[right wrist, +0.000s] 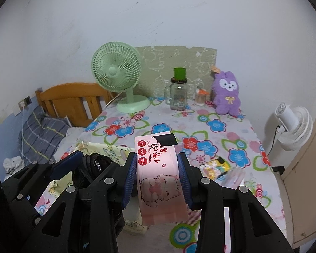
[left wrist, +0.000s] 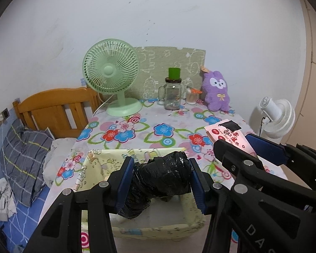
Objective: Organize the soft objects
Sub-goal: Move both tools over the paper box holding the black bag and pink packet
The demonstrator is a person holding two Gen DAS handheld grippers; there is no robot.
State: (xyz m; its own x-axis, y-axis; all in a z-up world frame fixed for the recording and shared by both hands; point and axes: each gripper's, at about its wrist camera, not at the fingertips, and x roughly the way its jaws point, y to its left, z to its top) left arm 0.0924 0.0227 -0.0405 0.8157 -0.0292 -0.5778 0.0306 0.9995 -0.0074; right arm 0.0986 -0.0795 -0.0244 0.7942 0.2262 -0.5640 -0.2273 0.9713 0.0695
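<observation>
My left gripper [left wrist: 161,167] is shut on a crumpled black plastic bag [left wrist: 164,177], held over a pale yellow fabric box [left wrist: 99,160] at the table's near edge. My right gripper [right wrist: 157,163] is shut on a pink pack of wet wipes [right wrist: 158,168] with a cat picture and a black tape patch. In the left wrist view the right gripper [left wrist: 248,145] with the wipes pack [left wrist: 227,133] shows at the right. In the right wrist view the left gripper [right wrist: 78,158], the black bag [right wrist: 93,165] and the box [right wrist: 107,150] are at the lower left. A purple plush bunny [right wrist: 226,93] sits at the table's back right.
A flowered tablecloth [right wrist: 200,126] covers the table. A green desk fan [right wrist: 118,73], a glass jar with a green cup [right wrist: 178,92] and a small tub stand at the back. A small yellow packet [right wrist: 213,167] lies right of the wipes. A white fan [right wrist: 292,124] stands off the right edge; a bed [left wrist: 25,154] lies left.
</observation>
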